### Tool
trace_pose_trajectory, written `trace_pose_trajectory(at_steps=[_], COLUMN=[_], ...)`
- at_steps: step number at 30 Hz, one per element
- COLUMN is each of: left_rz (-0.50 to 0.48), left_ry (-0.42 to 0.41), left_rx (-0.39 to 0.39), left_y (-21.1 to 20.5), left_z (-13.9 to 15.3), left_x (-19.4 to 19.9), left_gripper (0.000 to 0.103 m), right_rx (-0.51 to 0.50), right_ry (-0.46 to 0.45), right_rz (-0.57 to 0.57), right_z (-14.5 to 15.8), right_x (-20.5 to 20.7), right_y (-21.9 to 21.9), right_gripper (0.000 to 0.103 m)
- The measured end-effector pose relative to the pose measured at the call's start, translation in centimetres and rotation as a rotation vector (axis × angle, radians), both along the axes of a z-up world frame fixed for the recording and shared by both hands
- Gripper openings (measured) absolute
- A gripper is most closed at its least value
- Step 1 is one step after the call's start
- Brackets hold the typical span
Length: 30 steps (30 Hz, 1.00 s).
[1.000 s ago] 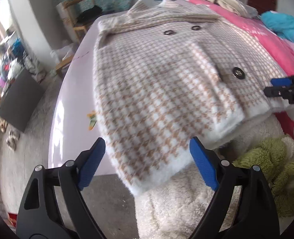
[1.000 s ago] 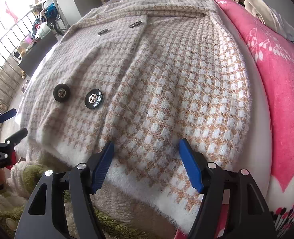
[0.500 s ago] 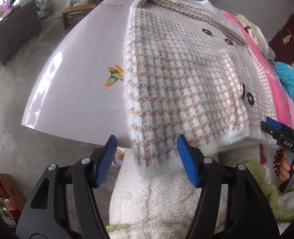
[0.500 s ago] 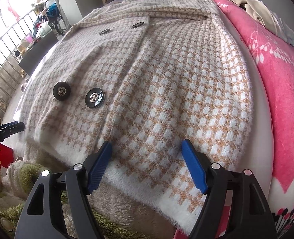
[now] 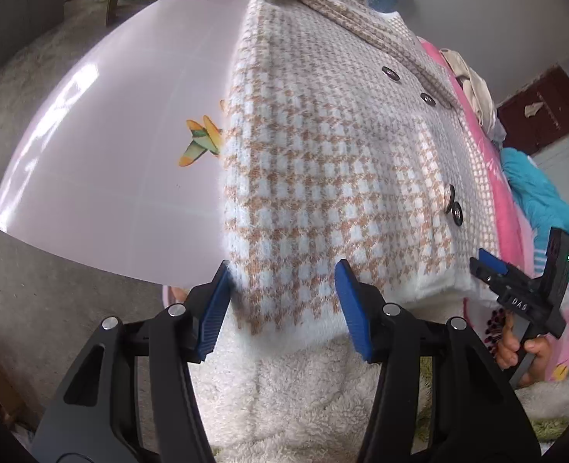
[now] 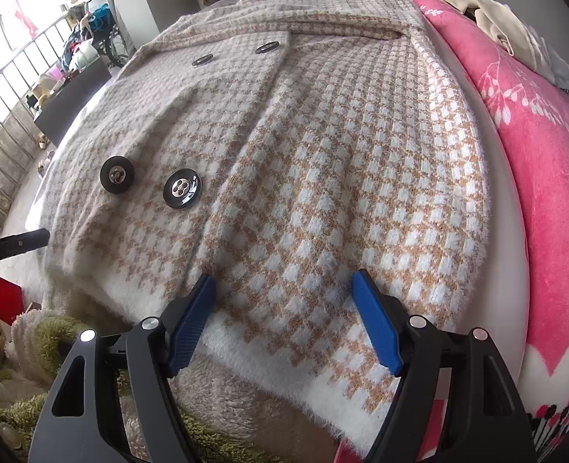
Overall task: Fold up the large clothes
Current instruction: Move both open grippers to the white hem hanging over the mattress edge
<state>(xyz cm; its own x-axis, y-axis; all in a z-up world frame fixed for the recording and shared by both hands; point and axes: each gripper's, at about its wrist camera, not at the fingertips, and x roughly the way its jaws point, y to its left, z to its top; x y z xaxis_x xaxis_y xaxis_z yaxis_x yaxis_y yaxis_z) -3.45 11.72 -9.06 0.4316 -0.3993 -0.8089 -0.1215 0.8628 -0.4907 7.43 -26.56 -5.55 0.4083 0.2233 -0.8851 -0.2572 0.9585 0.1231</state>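
A fuzzy tan-and-white houndstooth coat (image 5: 323,162) lies front up on a pale pink table (image 5: 111,146), collar far, white hem hanging over the near edge. Its dark buttons (image 6: 180,189) show in the right wrist view, where the coat (image 6: 323,177) fills the frame. My left gripper (image 5: 280,308) is open, its blue pads either side of the hem's left corner. My right gripper (image 6: 284,320) is open at the hem's right part; it also shows in the left wrist view (image 5: 492,270).
A pink flowered blanket (image 6: 535,154) lies to the right of the coat, with cream clothes (image 6: 496,19) and a teal garment (image 5: 535,193) on it. White and green fleece (image 5: 303,405) sits below the hem. A butterfly sticker (image 5: 199,139) marks the table.
The left gripper has swung left and moved in to the hem's left corner, its jaws narrowing. The right gripper has edged slightly closer to the hem. The coat has not moved.
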Motion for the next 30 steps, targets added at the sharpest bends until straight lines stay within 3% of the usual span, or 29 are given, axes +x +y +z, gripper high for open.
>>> trace_pose_trajectory(at_steps=[4,8,21,26,30], left_rz=[0.008,-0.018,-0.071,-0.079,-0.085], left_ry=[0.003,-0.047,-0.023,-0.022,-0.029], left_rx=[-0.026,-0.049,0.105,0.126,0.140], left_y=[0.2,0.0,-1.7,-1.8,-1.9], left_z=[-0.2,1.1,0.9,0.8,0.9], left_x=[0.0,-0.6,0.0,0.1,0.0], left_gripper=[0.051,0.051,0.046,0.046,0.044], right_rx=[-0.002,0.002,0.090,0.079,0.066], right_ry=[-0.003,-0.007,-0.046,-0.071,-0.038], right_rz=[0.000,-0.001,-0.099,-0.171,-0.230], right_z=[0.0,0.0,2.5,4.0,3.7], right_x=[0.0,0.0,-1.4,-3.0,-3.7], right_y=[0.0,0.1,-3.9,-6.5,-8.2], right_gripper=[0.073,0.073,0.073,0.065,0.057])
